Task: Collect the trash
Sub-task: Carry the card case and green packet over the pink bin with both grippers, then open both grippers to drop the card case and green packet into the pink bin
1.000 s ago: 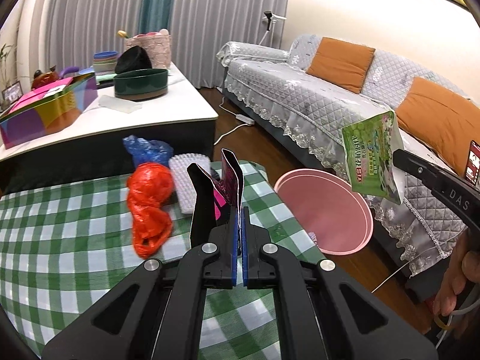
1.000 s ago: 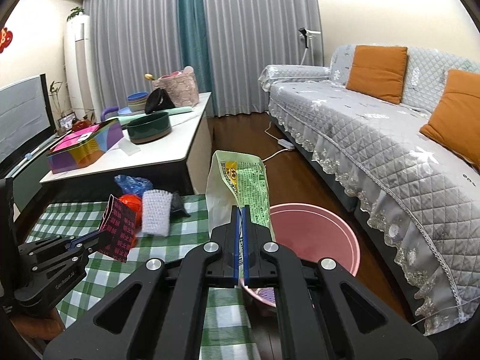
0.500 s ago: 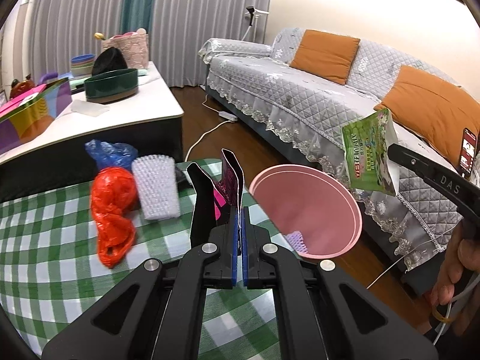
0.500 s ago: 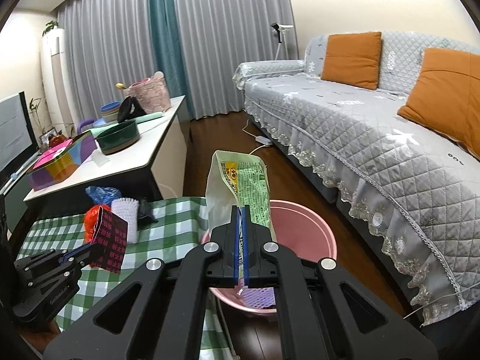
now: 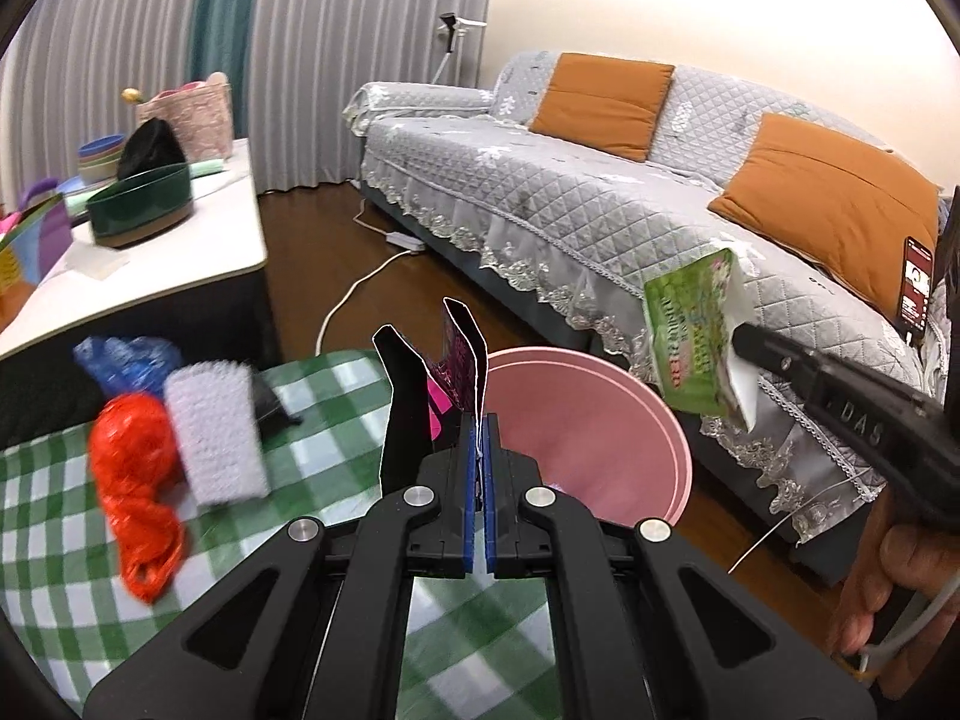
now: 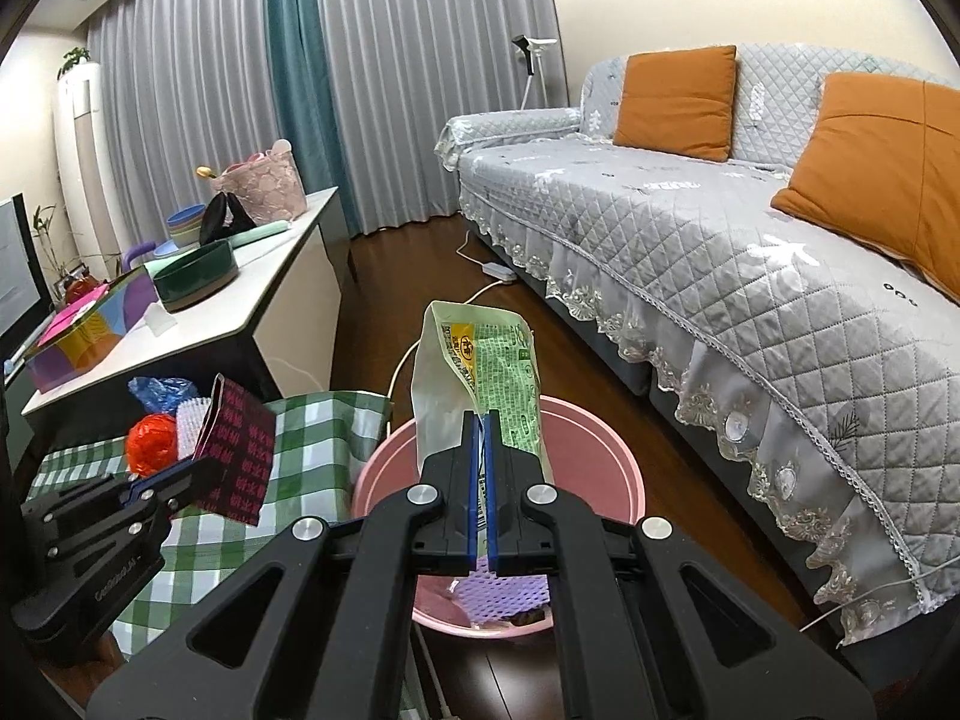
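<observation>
My left gripper (image 5: 478, 426) is shut on a dark pink-patterned wrapper (image 5: 459, 354), held over the table's right edge beside the pink bin (image 5: 600, 414). It also shows in the right wrist view (image 6: 174, 483) with the wrapper (image 6: 237, 456). My right gripper (image 6: 480, 426) is shut on a green snack bag (image 6: 480, 372), held above the pink bin (image 6: 600, 450). The bag shows in the left wrist view (image 5: 690, 330). A purple mesh piece (image 6: 510, 591) lies inside the bin. A red plastic bag (image 5: 135, 468), white foam net (image 5: 213, 426) and blue bag (image 5: 123, 354) lie on the green checked table (image 5: 300, 480).
A grey sofa (image 6: 750, 252) with orange cushions (image 6: 678, 102) stands to the right. A white low cabinet (image 5: 150, 276) with a green bowl (image 5: 141, 213), basket and colourful box stands behind the table. A power cord (image 5: 360, 294) lies on the wooden floor.
Both grippers have moved right toward the pink bin with their loads. The green bag now hangs over the bin, and the dark wrapper is closer to its rim.
</observation>
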Demonstrator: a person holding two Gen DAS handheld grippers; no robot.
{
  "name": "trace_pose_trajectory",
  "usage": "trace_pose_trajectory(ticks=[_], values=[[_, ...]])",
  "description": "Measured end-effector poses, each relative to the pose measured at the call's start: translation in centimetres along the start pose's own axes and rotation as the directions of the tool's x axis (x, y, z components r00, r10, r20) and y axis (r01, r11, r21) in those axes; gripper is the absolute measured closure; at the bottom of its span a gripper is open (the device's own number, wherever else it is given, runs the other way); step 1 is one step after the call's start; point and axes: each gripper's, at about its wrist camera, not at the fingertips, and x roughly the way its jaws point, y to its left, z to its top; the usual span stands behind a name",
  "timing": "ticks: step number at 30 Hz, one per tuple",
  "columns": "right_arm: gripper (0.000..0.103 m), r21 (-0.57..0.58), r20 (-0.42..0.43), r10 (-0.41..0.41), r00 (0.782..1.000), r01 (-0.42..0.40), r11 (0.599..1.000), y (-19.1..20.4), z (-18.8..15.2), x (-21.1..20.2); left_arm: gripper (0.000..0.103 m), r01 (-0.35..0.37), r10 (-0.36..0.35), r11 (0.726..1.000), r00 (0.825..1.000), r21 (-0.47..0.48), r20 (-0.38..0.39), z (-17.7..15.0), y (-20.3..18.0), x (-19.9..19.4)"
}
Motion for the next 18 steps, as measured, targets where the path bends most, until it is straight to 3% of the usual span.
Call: trace_pose_trajectory(ticks=[18], values=[[0.098, 0.046, -0.039, -0.08, 0.996, 0.082, 0.996, -2.0, -0.2, 2.6, 0.101, 0.086, -0.084, 0.995, 0.996, 0.049, -0.037, 1.1, -1.8, 5.3]])
